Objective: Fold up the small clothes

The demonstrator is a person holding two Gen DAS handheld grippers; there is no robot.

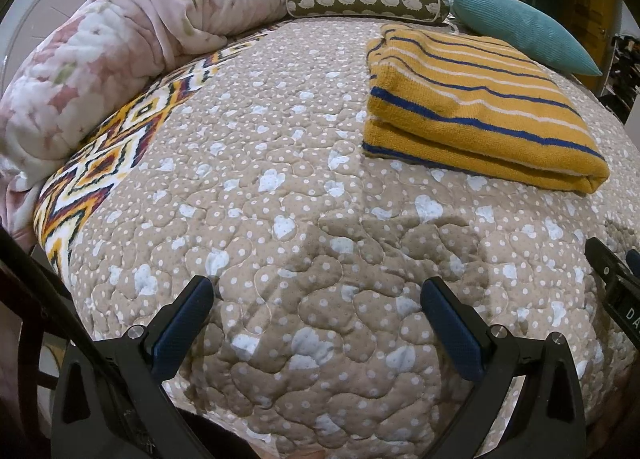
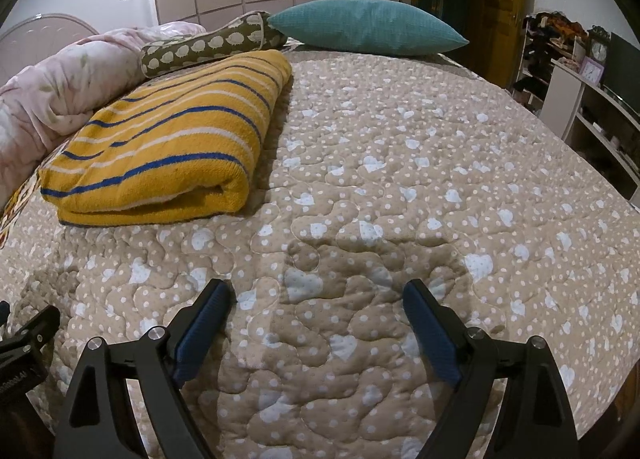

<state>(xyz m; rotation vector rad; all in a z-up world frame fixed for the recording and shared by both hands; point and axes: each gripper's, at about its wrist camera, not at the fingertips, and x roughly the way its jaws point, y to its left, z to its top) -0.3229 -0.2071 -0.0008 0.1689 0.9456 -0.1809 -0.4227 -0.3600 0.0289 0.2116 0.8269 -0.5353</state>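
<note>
Both jaws of the left gripper (image 1: 316,299) stand wide apart at the bottom of the left wrist view, with nothing between them but the quilted bed cover (image 1: 280,195). A yellow striped knit garment (image 1: 472,107) lies already folded in the upper right of that frame, well apart from the fingertips and resting flat on the bed. It looks thick, soft and floppy, light enough to lift but likely to sag and unfold, so a pinch at the doubled edge nearest the camera seems the best hold.

From the right wrist view, the right gripper (image 2: 318,299) likewise has its jaws spread and empty at the bottom centre, while the garment sits in the upper left, clear of them.
</note>
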